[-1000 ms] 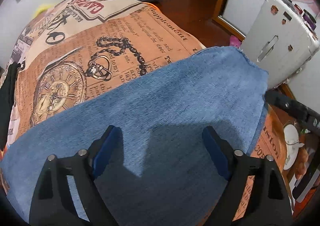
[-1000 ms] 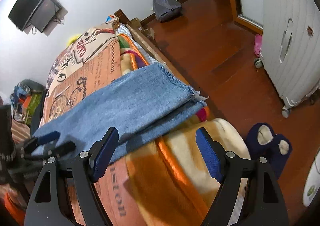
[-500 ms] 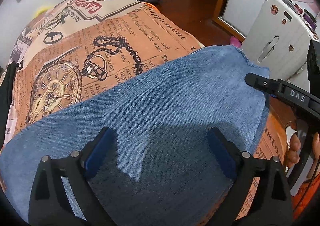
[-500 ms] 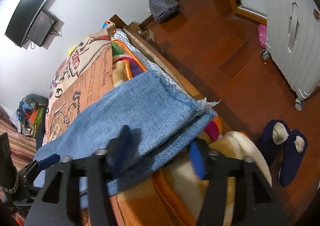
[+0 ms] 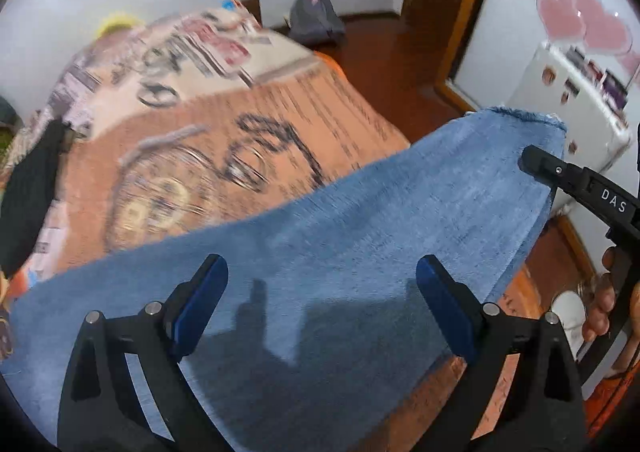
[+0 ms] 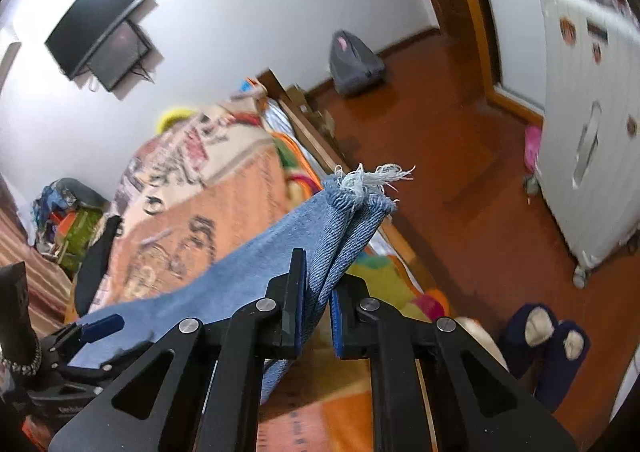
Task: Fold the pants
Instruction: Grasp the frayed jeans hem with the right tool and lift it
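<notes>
Here, in the left wrist view, the left gripper [image 5: 322, 306] hangs spread wide over the pants [image 5: 340, 252], gripping nothing, presumably free to pin or take the cloth. The denim lies across the bedspread [image 5: 192, 156], its frayed hem raised toward two o'clock, where the right gripper [image 5: 536, 164] meets its corner.

In the right wrist view, the right gripper [image 6: 318, 316] is clamped on the stacked leg ends of the pants [image 6: 280, 248], frayed threads poking out at twelve o'clock. Holding both layers together likely keeps them aligned for carrying the hem over toward the waist.
</notes>
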Demonstrator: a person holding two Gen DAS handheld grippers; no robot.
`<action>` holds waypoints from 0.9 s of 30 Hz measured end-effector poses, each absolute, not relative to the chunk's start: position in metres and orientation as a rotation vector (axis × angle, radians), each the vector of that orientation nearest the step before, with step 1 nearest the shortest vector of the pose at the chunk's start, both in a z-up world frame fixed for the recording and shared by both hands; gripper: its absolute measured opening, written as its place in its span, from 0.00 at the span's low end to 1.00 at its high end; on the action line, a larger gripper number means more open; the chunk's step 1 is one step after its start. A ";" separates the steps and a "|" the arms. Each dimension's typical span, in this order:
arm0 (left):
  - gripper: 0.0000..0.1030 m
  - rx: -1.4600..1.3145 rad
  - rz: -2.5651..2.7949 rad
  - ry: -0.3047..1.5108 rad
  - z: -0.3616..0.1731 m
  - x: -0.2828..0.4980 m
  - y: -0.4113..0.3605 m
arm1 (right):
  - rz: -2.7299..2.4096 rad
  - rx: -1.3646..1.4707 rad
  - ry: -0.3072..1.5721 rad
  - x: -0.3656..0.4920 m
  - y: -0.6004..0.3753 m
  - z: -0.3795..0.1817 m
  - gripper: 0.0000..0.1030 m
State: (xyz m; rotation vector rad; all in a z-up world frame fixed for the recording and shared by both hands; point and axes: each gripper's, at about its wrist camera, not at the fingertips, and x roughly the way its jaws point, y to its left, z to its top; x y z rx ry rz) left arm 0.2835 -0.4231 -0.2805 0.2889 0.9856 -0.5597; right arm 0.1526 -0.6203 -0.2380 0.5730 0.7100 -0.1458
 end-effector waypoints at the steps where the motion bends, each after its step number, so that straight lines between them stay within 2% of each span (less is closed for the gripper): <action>1: 0.94 0.281 -0.557 0.962 -0.271 0.281 -0.415 | -0.142 0.557 0.696 0.152 -0.616 -0.230 0.09; 8: 0.94 0.215 -0.522 0.877 -0.223 0.268 -0.346 | -0.070 0.469 0.587 0.144 -0.573 -0.162 0.08; 15: 0.94 0.164 -0.462 0.820 -0.198 0.254 -0.270 | 0.027 0.361 0.522 0.135 -0.509 -0.110 0.08; 27: 0.94 0.120 -0.357 0.731 -0.176 0.218 -0.129 | 0.183 0.219 0.510 0.143 -0.388 -0.082 0.08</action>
